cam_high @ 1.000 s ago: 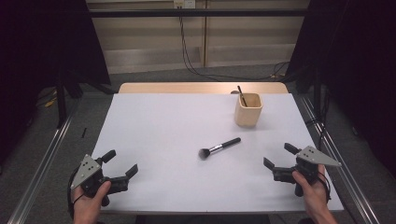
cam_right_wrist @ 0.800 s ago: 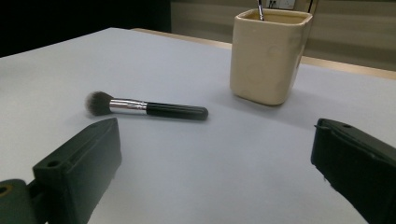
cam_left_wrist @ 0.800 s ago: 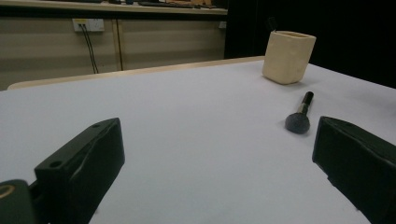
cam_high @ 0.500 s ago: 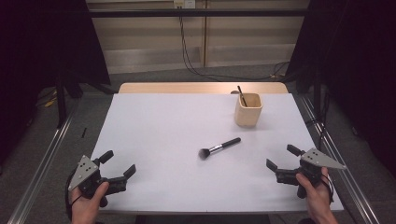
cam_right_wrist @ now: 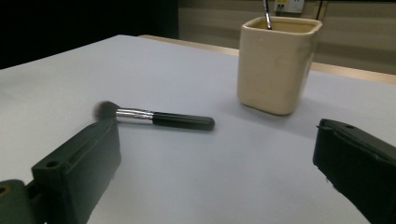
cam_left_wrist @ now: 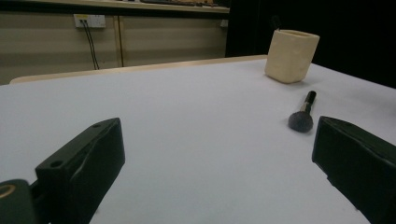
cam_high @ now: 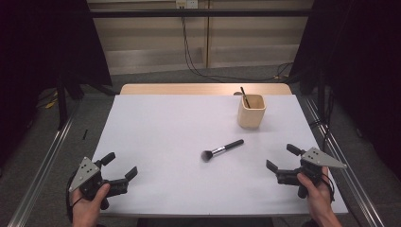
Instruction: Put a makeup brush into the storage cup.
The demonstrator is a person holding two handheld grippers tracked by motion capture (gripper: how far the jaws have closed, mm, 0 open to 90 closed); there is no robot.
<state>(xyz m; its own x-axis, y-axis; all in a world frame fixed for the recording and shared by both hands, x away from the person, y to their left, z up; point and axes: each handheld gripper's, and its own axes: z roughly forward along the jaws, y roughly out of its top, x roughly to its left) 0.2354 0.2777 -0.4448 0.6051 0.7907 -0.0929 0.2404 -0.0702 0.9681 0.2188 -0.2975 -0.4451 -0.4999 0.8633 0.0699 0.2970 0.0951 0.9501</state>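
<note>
A makeup brush (cam_high: 222, 150) with a black handle, silver ferrule and dark bristles lies flat on the white table (cam_high: 179, 123), near its middle. Behind it to the right stands a cream square cup (cam_high: 251, 111) with a thin dark stick (cam_high: 244, 96) in it. My left gripper (cam_high: 119, 166) rests open at the table's front left, far from the brush (cam_left_wrist: 302, 115). At the front right my right gripper (cam_high: 283, 157) is open too, with the brush (cam_right_wrist: 154, 117) and cup (cam_right_wrist: 277, 63) ahead of its jaws. Nothing is held.
The table's wooden back edge (cam_high: 203, 88) shows behind the white cover. Metal rails (cam_high: 47, 161) run along both sides of the table. Cables (cam_high: 189, 52) hang on the wall behind. Dark curtains stand at left and right.
Both grippers have drifted slightly toward the front edge of the table. The brush and cup have not moved.
</note>
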